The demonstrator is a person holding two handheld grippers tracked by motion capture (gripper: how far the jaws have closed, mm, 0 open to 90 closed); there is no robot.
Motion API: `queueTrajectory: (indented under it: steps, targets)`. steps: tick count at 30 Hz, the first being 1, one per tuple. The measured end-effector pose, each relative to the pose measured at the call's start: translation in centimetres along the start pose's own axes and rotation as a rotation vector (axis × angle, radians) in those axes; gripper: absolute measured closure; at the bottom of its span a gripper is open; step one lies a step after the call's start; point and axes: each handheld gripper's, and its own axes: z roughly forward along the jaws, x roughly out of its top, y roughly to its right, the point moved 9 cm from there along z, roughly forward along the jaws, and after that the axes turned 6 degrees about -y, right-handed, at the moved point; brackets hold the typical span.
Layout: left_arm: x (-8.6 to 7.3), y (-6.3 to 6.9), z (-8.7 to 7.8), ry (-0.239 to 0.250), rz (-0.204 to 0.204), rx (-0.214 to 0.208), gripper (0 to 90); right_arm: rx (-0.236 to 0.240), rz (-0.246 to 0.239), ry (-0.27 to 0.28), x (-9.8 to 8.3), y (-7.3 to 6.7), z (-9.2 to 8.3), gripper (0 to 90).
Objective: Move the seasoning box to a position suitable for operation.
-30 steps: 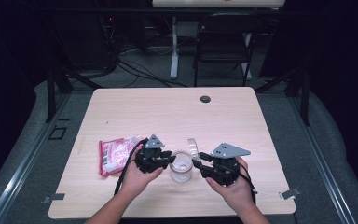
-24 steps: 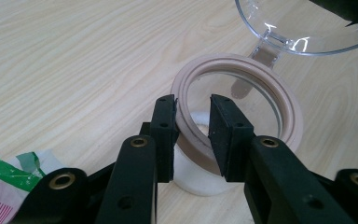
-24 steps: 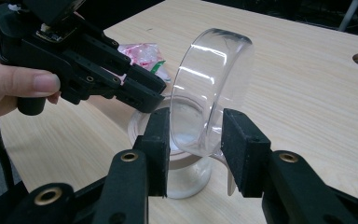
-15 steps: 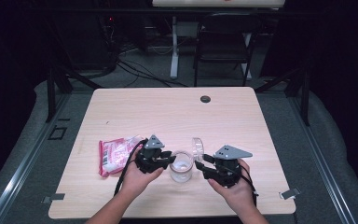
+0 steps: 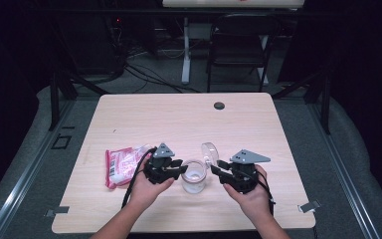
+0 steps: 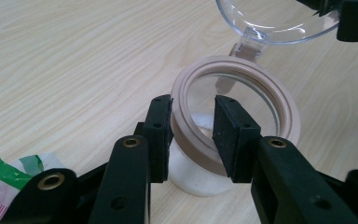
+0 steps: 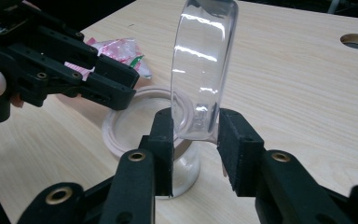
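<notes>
The pale wooden tabletop [image 5: 179, 119] carries everything, with a round dark hole [image 5: 219, 105] near its far edge. Toward the near edge, left of centre, lies a pink and white packet [image 5: 122, 165]. Just right of it the left gripper [image 5: 179, 170] and, further right, the right gripper [image 5: 215, 168] face each other across a small clear jar [image 5: 194, 179] standing upright between them. The jar has a beige ring around its mouth [image 6: 242, 88] and something white in its bottom. Its clear hinged lid [image 7: 205, 70] stands up on edge, open. The left jaws straddle the jar's rim, one outside and one inside, and have just been widening. The right jaws have just been closing and flank the lid's lower edge, seemingly touching it.
</notes>
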Motion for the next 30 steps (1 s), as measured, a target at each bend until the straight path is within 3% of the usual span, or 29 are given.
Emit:
queueTrajectory:
  steps: [9, 18, 30]
  targets:
    - [0.1, -0.1, 0.4, -0.002, 0.000, 0.001, 68.9, -0.007, 0.017, 0.001, 0.8, 1.2, 0.7, 71.5]
    - [0.2, 0.1, 0.5, -0.001, -0.006, -0.009, 68.2, 0.026, 0.088, 0.004, 1.6, 2.8, 1.6, 73.3]
    - [0.3, 0.5, 0.4, 0.004, 0.007, 0.003, 67.1, 0.024, 0.088, 0.007, 2.5, 3.4, 2.7, 73.9]
